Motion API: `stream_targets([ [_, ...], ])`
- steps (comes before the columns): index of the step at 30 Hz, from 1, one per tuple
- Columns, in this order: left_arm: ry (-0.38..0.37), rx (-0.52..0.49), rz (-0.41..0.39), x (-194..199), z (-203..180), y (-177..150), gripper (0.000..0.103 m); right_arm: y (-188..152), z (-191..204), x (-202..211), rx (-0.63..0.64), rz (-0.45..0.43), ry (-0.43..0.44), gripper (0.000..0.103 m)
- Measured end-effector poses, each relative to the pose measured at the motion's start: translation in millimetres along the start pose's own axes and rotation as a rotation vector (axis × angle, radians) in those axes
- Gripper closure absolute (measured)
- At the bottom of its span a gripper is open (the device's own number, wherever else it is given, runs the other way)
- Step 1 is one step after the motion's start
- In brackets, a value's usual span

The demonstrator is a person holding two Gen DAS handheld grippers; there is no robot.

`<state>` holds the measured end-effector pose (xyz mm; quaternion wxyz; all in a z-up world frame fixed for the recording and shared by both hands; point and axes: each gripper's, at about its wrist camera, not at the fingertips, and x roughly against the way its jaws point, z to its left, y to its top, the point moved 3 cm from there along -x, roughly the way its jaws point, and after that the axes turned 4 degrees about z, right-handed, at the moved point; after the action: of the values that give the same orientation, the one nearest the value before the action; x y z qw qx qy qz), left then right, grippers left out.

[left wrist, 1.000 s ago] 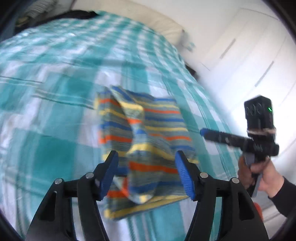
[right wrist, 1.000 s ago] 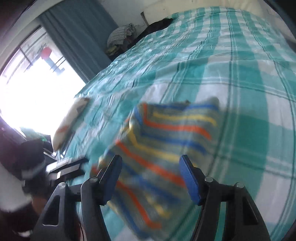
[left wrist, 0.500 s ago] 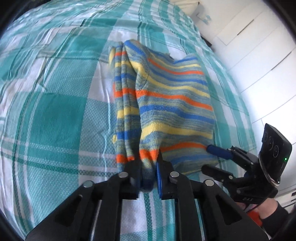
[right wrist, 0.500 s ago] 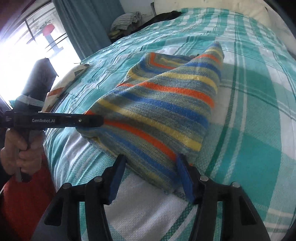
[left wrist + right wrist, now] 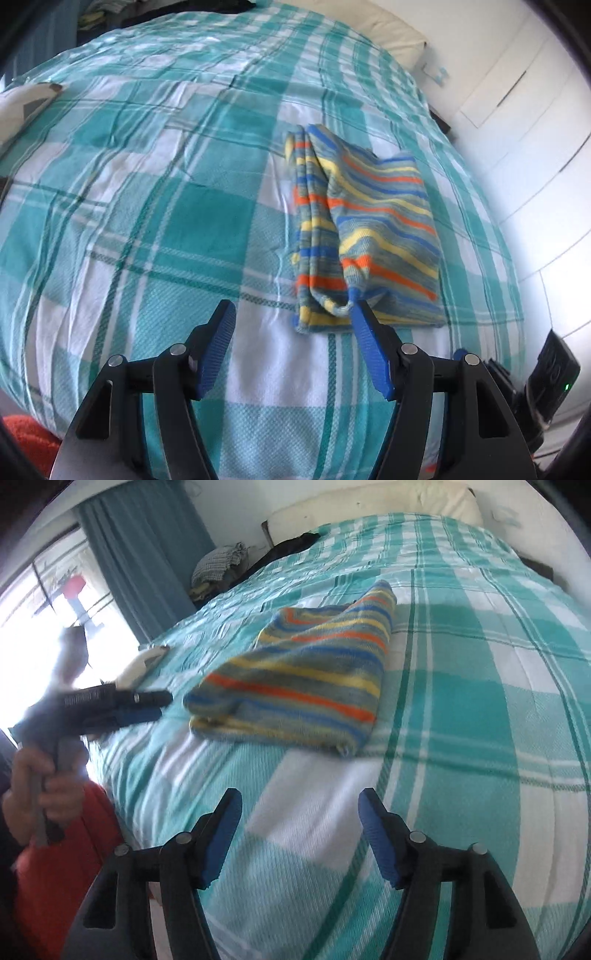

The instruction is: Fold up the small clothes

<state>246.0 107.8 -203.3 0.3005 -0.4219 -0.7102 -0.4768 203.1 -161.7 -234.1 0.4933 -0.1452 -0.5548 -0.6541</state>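
Striped garment (image 5: 369, 229) folded, flat on bed (image 5: 147, 221), centre-right. Left gripper (image 5: 293, 343) & right gripper (image 5: 300, 834) opening, nothing between jaws: fold released.

Home bedroom. Bed covered in a teal-and-white checked woven bedspread (image 5: 207, 229), cream pillow (image 5: 424, 498) at the head, teal pleated curtain (image 5: 147, 554) beside a bright window (image 5: 48, 602), white flat-panel wardrobe doors (image 5: 517, 122) along one side, heap of crumpled clothes (image 5: 218, 568) by the bed.
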Motion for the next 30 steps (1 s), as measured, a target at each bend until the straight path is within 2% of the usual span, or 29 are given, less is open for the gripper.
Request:
stream_targets([
  [3,0.008,-0.016,-0.024,1.3,-9.9,14.7,0.036,-6.8,-5.1,6.6,0.018,-0.027,-0.022,0.038],
  [6,-0.034,-0.041,-0.075,6.5,-28.0,43.4,0.033,-0.9,-21.9,13.0,-0.045,-0.062,-0.047,0.038],
  [9,-0.063,-0.093,-0.068,-6.7,-47.8,66.4,0.03,10.9,-41.4,17.4,-0.135,-0.074,-0.074,0.038],
  [12,0.002,-0.17,-0.024,-42.1,-62.5,80.0,0.03,38.8,-49.4,15.0,-0.146,-0.055,-0.077,0.038],
  [14,0.042,-0.173,0.033,-71.7,-59.6,81.4,0.039,61.7,-43.6,15.3,-0.098,-0.074,-0.082,0.039],
  [16,0.075,-0.141,0.116,-105.7,-46.9,79.0,0.091,91.6,-31.7,10.7,-0.033,-0.091,-0.067,0.039],
  [19,0.036,-0.098,0.106,-112.6,-35.2,79.7,0.093,124.1,-18.5,-9.7,0.039,-0.088,-0.018,0.038],
  [21,0.028,-0.091,0.086,-106.7,-30.9,82.0,0.094,131.8,-20.0,-37.2,0.054,-0.039,0.009,0.038],
  [23,0.03,-0.116,0.088,-102.3,-28.6,82.4,0.093,122.3,-30.5,-77.6,0.047,0.099,0.006,0.038],
  [24,0.026,-0.132,0.096,-100.3,-29.4,81.9,0.092,118.2,-34.3,-85.3,0.054,0.125,-0.011,0.038],
  [25,0.033,-0.159,0.107,-96.5,-31.9,81.3,0.089,116.0,-35.5,-84.4,0.075,0.12,-0.035,0.038],
  [27,0.069,-0.208,0.1,-85.3,-37.1,82.6,0.087,119.4,-35.3,-69.0,0.077,0.1,-0.005,0.038],
  [29,0.071,-0.241,0.046,-70.4,-43.2,90.9,0.069,129.8,-38.3,-46.3,0.048,0.043,0.032,0.038],
  [30,0.065,-0.24,0.03,-68.1,-44.7,96.2,0.051,139.3,-41.3,-35.1,0.039,0.003,0.042,0.038],
])
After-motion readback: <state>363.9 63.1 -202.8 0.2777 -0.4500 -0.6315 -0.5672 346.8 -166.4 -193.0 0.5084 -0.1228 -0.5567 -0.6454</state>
